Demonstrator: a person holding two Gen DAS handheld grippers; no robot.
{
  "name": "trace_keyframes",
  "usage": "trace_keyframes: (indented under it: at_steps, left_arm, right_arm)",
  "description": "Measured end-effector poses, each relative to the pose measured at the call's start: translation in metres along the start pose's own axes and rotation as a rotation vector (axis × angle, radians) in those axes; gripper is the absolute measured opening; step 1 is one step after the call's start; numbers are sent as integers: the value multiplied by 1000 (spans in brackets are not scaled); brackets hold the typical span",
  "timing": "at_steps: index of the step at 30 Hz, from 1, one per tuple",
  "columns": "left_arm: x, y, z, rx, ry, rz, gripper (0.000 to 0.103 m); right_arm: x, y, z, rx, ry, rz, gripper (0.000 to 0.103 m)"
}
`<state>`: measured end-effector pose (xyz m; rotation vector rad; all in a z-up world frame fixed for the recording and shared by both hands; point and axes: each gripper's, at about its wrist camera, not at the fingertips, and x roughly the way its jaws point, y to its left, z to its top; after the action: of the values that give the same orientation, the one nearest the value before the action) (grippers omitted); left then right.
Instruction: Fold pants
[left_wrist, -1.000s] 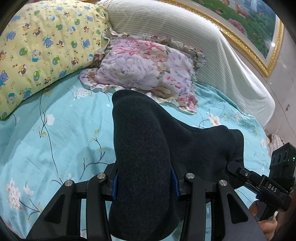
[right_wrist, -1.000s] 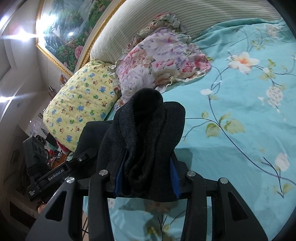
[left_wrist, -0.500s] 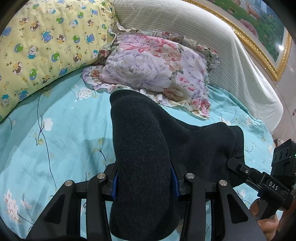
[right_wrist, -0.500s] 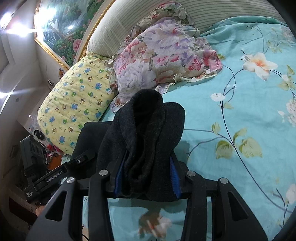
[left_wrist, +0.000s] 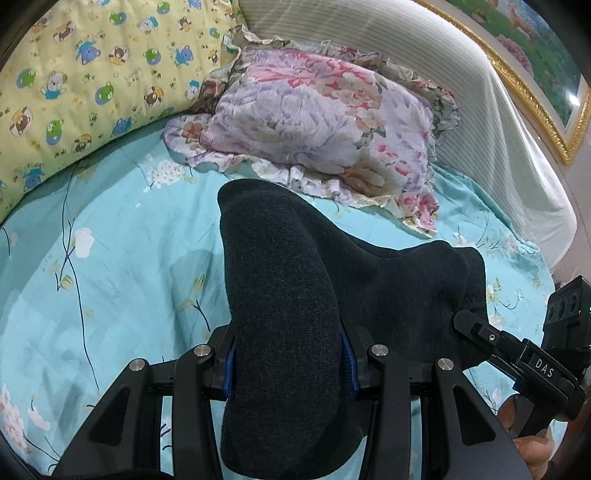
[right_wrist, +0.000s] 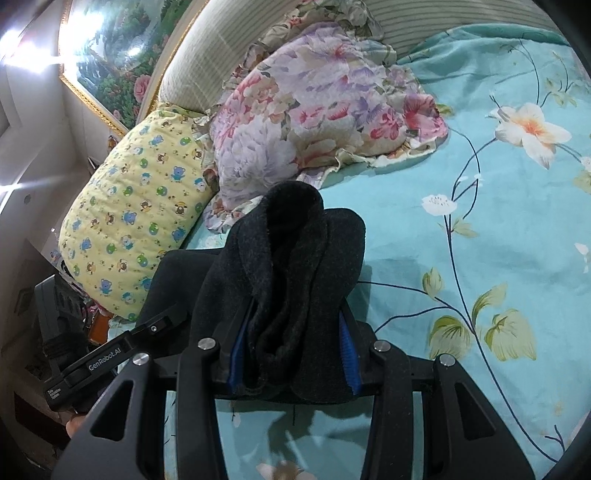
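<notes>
While angled downward, both grippers (left_wrist: 288, 363) (right_wrist: 291, 354) clamp the pants (left_wrist: 332, 295).

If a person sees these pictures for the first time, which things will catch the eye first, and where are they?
First, the dark charcoal knit pants, bunched in the left gripper at bottom centre and stretching to the right gripper, which clamps another thick fold. Behind lie the pink and lilac floral ruffled pillow and the yellow bear-print pillow, on the turquoise flowered bedsheet.
</notes>
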<state>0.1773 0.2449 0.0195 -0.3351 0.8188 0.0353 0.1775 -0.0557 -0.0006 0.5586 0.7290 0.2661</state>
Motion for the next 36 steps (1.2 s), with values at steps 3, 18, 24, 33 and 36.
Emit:
trace_keyframes:
  at_steps: [3, 18, 24, 33, 36]
  left_arm:
    - [3, 2, -2, -2, 7, 5, 44]
    - [19, 11, -18, -1, 37, 43, 74]
    - [17, 13, -21, 6, 41, 60, 81]
    - [3, 15, -30, 19, 42, 80, 81]
    - [-4, 13, -34, 40, 30, 94, 81]
  right_arm:
    - [3, -3, -1, 4, 7, -2, 44]
    - [13, -29, -8, 41, 34, -24, 55]
    - [10, -28, -10, 41, 36, -32, 58]
    - [-6, -16, -16, 6, 10, -74, 58]
    - [-12, -9, -19, -25, 4, -84, 60]
